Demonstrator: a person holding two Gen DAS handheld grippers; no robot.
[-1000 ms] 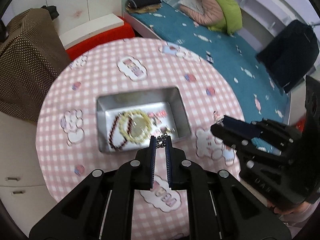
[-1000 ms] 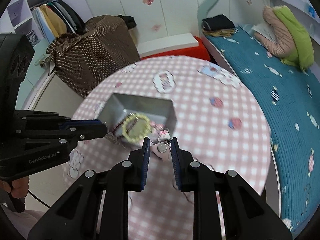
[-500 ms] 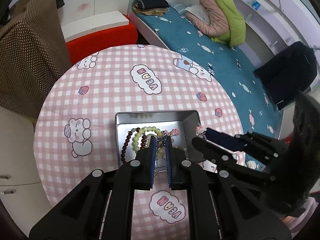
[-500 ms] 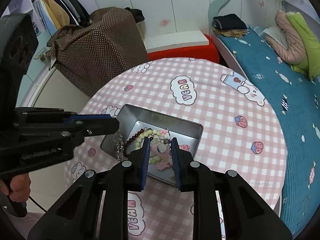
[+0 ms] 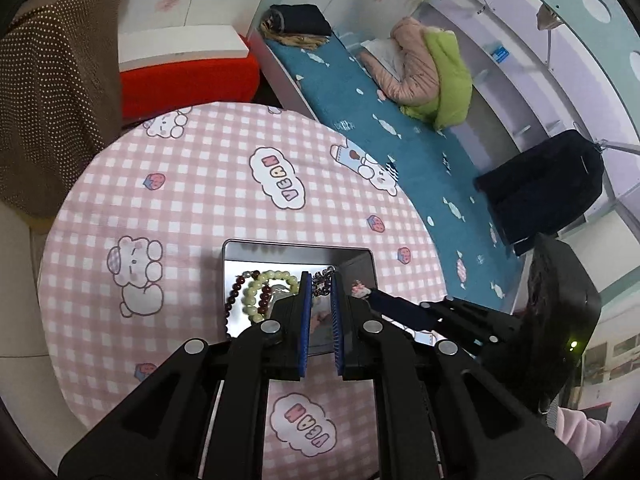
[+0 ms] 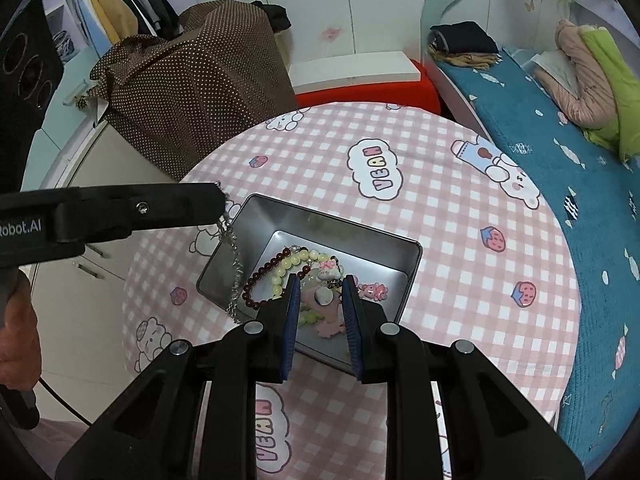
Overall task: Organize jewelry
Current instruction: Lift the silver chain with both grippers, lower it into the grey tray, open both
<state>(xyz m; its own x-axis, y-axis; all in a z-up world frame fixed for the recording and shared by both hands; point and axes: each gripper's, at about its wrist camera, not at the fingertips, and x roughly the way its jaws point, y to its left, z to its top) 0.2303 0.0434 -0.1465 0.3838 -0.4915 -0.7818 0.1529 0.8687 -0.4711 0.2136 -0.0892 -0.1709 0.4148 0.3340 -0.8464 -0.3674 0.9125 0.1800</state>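
Observation:
A silver metal tray (image 6: 408, 264) (image 5: 236, 252) sits on the pink checked round table (image 6: 440, 208). In it lie a dark red bead bracelet (image 6: 256, 282), a pale green bead bracelet (image 6: 290, 262) and pink charms (image 6: 374, 291). My left gripper (image 5: 319, 280) is shut on a silver chain (image 6: 232, 256), which hangs down over the tray's left side. My right gripper (image 6: 320, 284) is shut on a pink charm piece (image 6: 324, 298) just above the tray.
A brown dotted cloth (image 6: 192, 76) covers furniture behind the table. A red and white box (image 6: 360, 80) stands beyond it. A bed with a teal cover (image 6: 560, 160) runs along the right. White drawers (image 6: 80, 280) are to the left.
Both grippers have moved lower and closer over the tray. The chain and the pink charm still hang in them.

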